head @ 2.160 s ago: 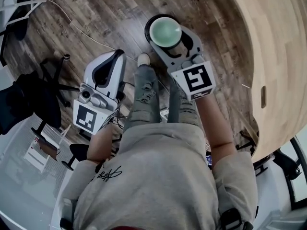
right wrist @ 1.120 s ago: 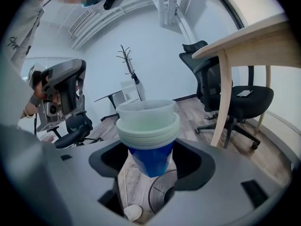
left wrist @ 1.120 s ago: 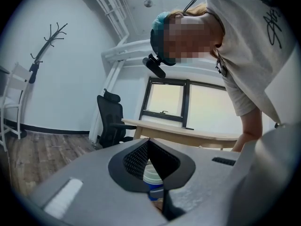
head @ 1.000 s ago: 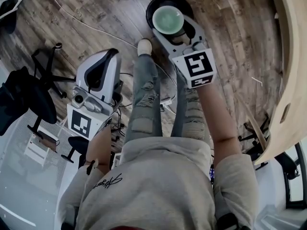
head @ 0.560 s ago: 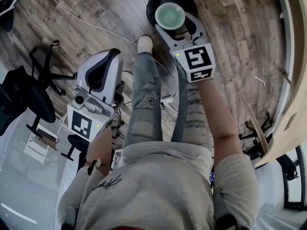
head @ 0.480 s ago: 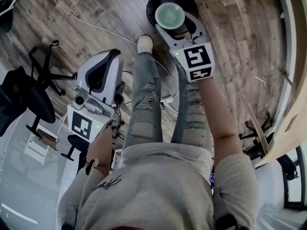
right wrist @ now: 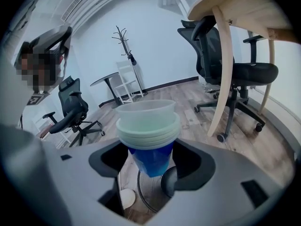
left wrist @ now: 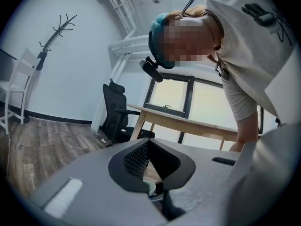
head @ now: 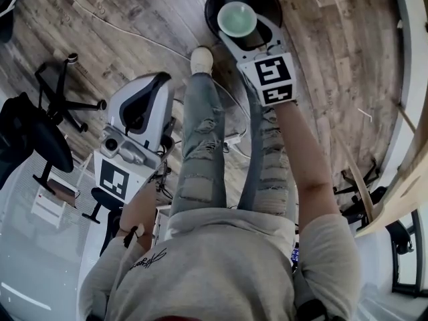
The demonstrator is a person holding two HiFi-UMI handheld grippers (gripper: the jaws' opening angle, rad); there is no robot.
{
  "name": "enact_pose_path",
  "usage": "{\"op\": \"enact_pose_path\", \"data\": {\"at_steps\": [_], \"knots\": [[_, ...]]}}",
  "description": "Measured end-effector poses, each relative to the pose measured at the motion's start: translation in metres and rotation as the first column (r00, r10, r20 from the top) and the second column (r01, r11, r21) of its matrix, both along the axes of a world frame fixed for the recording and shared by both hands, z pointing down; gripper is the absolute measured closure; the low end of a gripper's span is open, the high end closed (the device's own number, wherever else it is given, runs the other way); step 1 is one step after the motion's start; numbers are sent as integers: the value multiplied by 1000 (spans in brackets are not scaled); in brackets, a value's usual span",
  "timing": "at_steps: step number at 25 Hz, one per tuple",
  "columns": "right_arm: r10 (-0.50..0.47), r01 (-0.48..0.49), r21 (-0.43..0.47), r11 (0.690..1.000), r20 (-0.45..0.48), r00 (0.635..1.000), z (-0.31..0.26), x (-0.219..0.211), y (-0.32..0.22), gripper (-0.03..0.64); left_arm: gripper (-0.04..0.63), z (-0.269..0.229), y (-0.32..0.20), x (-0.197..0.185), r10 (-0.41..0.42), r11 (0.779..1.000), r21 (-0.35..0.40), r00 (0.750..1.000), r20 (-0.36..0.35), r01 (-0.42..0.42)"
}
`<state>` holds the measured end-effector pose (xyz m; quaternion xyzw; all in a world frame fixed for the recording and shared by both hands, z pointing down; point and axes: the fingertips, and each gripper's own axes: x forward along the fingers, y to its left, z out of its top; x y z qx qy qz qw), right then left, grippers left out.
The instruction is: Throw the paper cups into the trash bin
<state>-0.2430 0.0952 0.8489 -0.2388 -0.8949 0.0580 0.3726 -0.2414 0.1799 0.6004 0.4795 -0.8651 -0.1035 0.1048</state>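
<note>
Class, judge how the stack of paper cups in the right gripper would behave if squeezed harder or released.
The stack of cups looks thin-walled, so likely light and crushable, though several nested rims probably stiffen it. It tapers downward where the right gripper clamps it, so it might slip.

The person wears a pale grey top point(head: 221, 266) with black script point(head: 148, 261), elbow-length sleeves, ripped grey jeans point(head: 200, 146) and a white shoe point(head: 200, 59). The left gripper point(head: 155, 84) and right gripper point(head: 241, 29) are grey-white shells with black jaw linings and black-and-white marker cubes point(head: 271, 79).
</note>
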Motion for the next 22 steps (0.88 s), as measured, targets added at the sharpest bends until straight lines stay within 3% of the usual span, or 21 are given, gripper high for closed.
{"op": "enact_pose_path", "data": {"at_steps": [13, 22], "knots": [[21, -16, 38, 999, -122, 992, 75, 4, -6, 323, 592, 26, 7, 10, 6, 1000, -17, 999, -32, -7], [-8, 27, 82, 996, -223, 975, 125, 10, -2, 323, 592, 37, 10, 18, 23, 1000, -18, 998, -50, -24]]}}
